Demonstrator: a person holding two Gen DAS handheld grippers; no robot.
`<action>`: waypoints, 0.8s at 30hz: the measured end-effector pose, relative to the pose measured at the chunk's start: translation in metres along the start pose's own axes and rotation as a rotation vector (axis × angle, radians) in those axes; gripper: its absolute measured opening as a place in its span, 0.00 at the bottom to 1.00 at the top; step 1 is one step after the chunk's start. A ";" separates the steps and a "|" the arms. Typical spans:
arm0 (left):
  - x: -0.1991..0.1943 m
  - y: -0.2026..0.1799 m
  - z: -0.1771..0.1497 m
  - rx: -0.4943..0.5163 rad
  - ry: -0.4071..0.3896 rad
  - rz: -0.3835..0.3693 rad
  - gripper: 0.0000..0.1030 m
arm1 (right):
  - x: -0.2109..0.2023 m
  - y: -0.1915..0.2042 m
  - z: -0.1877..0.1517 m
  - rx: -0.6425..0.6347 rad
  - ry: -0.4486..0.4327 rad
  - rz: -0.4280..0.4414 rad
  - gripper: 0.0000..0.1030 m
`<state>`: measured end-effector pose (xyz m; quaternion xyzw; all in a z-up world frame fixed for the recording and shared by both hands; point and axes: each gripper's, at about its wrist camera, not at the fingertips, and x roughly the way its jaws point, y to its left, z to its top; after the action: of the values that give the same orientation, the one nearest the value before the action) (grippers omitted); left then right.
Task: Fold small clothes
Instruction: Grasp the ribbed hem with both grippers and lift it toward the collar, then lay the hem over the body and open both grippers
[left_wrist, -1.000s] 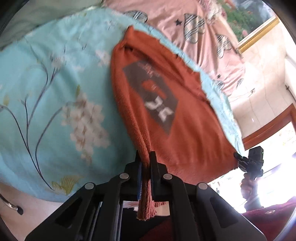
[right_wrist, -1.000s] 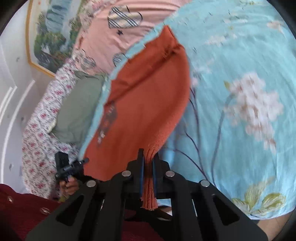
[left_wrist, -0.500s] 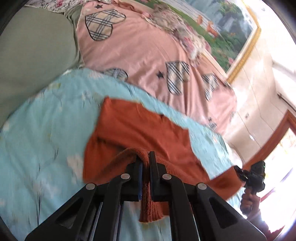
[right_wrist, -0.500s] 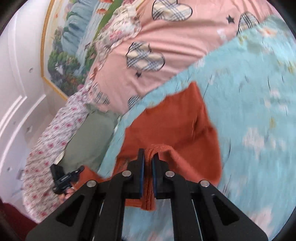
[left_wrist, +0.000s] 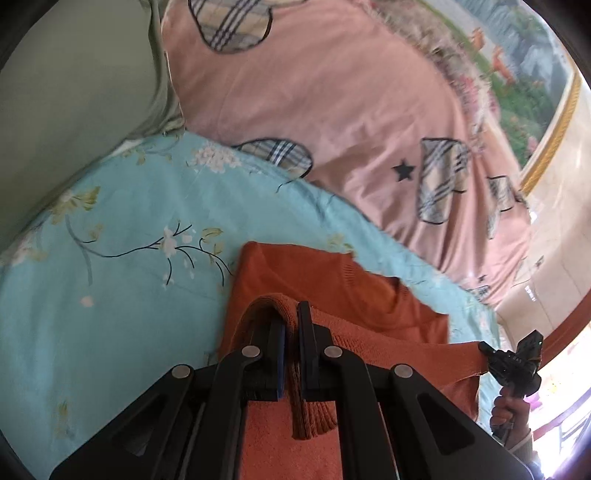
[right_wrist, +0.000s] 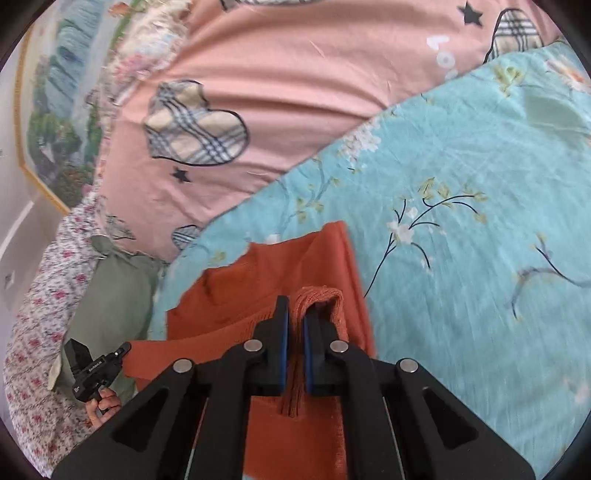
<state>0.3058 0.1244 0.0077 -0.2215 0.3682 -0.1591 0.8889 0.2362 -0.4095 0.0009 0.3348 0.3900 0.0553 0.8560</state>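
A rust-orange knit sweater (left_wrist: 354, 295) lies on a light blue floral sheet (left_wrist: 110, 258). Its ribbed hem is folded up over its upper part. My left gripper (left_wrist: 291, 314) is shut on one corner of that hem, with ribbing bunched between the pads and hanging out behind. My right gripper (right_wrist: 295, 314) is shut on the other hem corner of the sweater (right_wrist: 266, 288) in the same way. Each wrist view shows the other gripper at the far end of the hem: the right gripper (left_wrist: 517, 362) and the left gripper (right_wrist: 92, 369), each held by a hand.
A pink quilt (left_wrist: 351, 110) with plaid hearts lies beyond the blue sheet (right_wrist: 461, 166). A sage green pillow (left_wrist: 74, 92) sits at the left, with a floral pillow (right_wrist: 40, 295) beside it. A framed landscape painting (right_wrist: 55, 110) hangs on the wall behind.
Both grippers carried the hem forward over the sweater, away from the bed's near edge. The sweater, stretched out long with its grey print showing, is now doubled over and the print is hidden.
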 end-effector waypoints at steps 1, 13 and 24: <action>0.014 0.003 0.004 0.001 0.014 0.012 0.04 | 0.006 -0.001 0.002 -0.003 0.005 -0.014 0.08; 0.042 -0.007 -0.041 0.088 0.128 0.017 0.23 | -0.002 0.008 -0.018 -0.065 -0.049 -0.186 0.33; 0.092 -0.090 -0.087 0.369 0.286 0.089 0.32 | 0.072 0.066 -0.074 -0.444 0.261 -0.176 0.37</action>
<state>0.2940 -0.0179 -0.0551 -0.0141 0.4646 -0.2139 0.8592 0.2446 -0.2941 -0.0382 0.0939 0.5030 0.1076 0.8524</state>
